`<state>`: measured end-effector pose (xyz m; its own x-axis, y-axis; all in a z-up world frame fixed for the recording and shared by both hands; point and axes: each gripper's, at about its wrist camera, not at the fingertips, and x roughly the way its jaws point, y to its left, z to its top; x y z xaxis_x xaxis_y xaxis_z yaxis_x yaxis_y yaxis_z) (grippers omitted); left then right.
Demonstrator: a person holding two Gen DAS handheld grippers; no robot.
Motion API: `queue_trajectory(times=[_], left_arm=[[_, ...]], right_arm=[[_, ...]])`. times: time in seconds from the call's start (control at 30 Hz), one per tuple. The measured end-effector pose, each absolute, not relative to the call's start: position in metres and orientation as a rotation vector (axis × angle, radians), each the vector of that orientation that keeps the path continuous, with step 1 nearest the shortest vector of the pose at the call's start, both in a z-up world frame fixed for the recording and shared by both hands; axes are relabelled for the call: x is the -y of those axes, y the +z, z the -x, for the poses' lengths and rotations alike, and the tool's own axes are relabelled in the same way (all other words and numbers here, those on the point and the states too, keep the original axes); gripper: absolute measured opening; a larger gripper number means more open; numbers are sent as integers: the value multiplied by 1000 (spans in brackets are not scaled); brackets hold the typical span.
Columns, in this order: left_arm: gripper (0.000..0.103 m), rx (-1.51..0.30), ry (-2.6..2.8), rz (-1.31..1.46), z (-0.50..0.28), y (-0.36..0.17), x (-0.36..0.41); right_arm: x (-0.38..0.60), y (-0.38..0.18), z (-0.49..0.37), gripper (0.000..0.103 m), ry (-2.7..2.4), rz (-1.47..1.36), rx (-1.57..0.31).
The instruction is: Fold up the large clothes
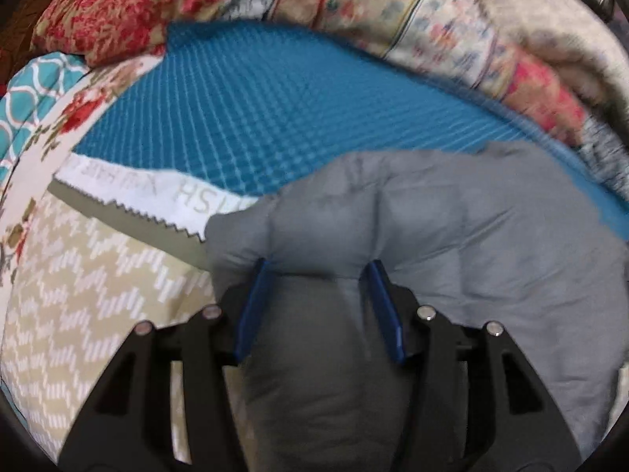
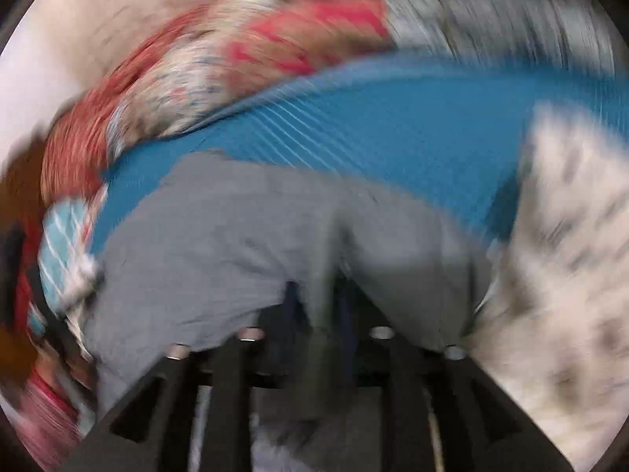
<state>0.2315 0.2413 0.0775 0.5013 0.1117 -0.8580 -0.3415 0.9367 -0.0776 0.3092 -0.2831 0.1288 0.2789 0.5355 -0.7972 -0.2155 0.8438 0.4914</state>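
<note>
Left wrist view, near: left gripper (image 1: 320,275) with blue pads (image 1: 253,310) about half apart, clamped on a thick bunched fold of grey garment (image 1: 452,236); fabric fills the gap between the pads and bulges out past both fingertips; rest of the garment spread to the right and draped toward the near edge.
Near left: beige zigzag-print cloth (image 1: 78,295); just beyond it, a white strip (image 1: 129,192) with a saw-tooth edge and grey lettering, its right end tucked under the garment.
Middle: blue ribbed mat (image 1: 275,98) under the far part of the garment.
Far left: floral white cloth (image 1: 59,126) and teal lattice-print cloth (image 1: 27,94); far: patchwork quilt (image 1: 354,4) in red, cream and blue, heaped along the mat's far edge.

Right wrist view, heavily blurred; near: right gripper (image 2: 316,295) narrowly parted, with a hanging fold of the garment (image 2: 220,228) pinched between the dark fingers; cloth draped over both finger bases and down between the black arms.
Right: pale speckled fabric (image 2: 570,255); middle: mat (image 2: 393,126) beyond the garment; far: quilt (image 2: 255,47), detail lost to blur.
</note>
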Motion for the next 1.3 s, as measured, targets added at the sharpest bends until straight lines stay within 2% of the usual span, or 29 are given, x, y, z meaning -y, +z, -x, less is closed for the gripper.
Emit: queue_trajectory(times=[0.07,0.17,0.27,0.37,0.43,0.5,0.6,0.63,0.7,0.83,0.93,1.03,1.13,1.3], left_arm=[[52,-1006,271,240,-235,72,-243],[52,-1003,247,230,-233,79,-243],[52,-948,197,215,-213,105,-239],[52,-868,149,198,-178,134,-235],[54,-836,131,185,-160,145,-230],[54,-870,118,173,-158,140,-223],[54,-1011,137,111,-170,107,-214],[55,-1064,144,123,-172,96,-216],[55,-1055,169,180,-162,106,-225],[55,-915,140,158,-106,161,-235],[61,-864,117,111,-42,185,-236],[68,-853,107,75,21,186,-230],[69,-866,114,64,68,176,-213],[69,-944,127,126,126,145,-195]], right_arm=[[307,106,-312,35,537,-560,-1198],[330,101,-305,35,546,-657,-1180],[340,127,-287,40,497,-530,-1118],[337,171,-248,45,512,-382,-964],[331,178,-235,48,548,-347,-929],[319,172,-234,49,563,-343,-959],[294,131,-252,50,458,-268,-1148],[293,124,-252,50,432,-263,-1172],[306,137,-243,50,423,-361,-1148],[343,195,-179,51,531,-389,-983],[376,204,-114,53,563,-376,-956],[404,190,-38,55,522,-293,-974],[419,178,27,55,471,-244,-992],[422,157,86,57,399,-273,-1020]])
